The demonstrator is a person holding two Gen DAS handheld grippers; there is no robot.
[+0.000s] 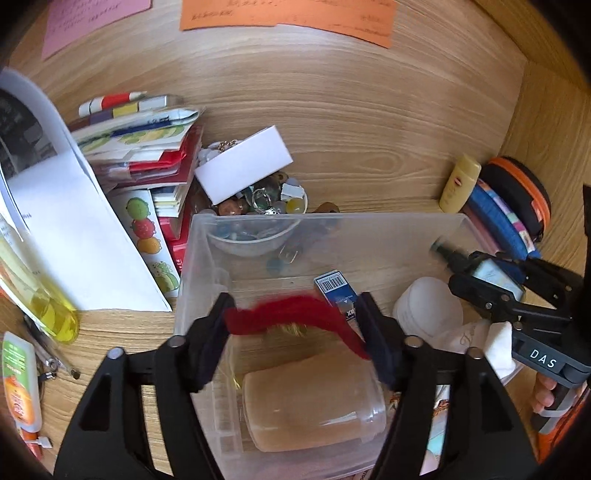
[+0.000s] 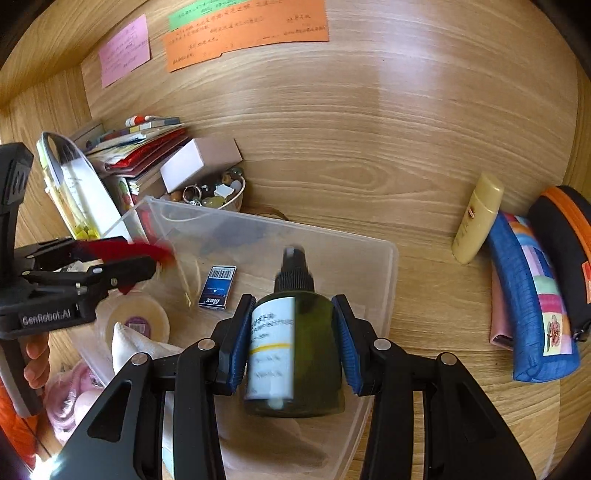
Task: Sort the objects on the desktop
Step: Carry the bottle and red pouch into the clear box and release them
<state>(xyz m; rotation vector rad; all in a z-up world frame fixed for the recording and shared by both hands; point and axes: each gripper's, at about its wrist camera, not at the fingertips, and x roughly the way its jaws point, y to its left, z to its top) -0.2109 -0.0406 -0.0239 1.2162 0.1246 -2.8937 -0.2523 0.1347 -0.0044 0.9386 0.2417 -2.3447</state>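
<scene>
A clear plastic bin (image 1: 199, 266) (image 2: 384, 266) sits on the wooden desk. My left gripper (image 1: 295, 332) hangs over the bin with a red fuzzy tassel (image 1: 291, 314) between its pads; the jaws look wide, and it also shows in the right wrist view (image 2: 122, 258). My right gripper (image 2: 291, 343) is shut on a dark green spray bottle (image 2: 299, 350) with a white label, above the bin's right side; it also shows in the left wrist view (image 1: 491, 280). Inside the bin lie a blue staple box (image 2: 217, 287), a round jar (image 1: 314, 402) and white cloth (image 2: 129, 343).
A bowl of trinkets (image 1: 258, 206) with a white box (image 1: 243, 166) stands behind the bin. Books and papers (image 1: 140, 147) pile at the left. A yellow bottle (image 2: 476, 221), a blue patchwork pouch (image 2: 532, 295) and a black-orange case (image 2: 565, 240) lie at the right. Notes (image 2: 243, 33) hang on the back wall.
</scene>
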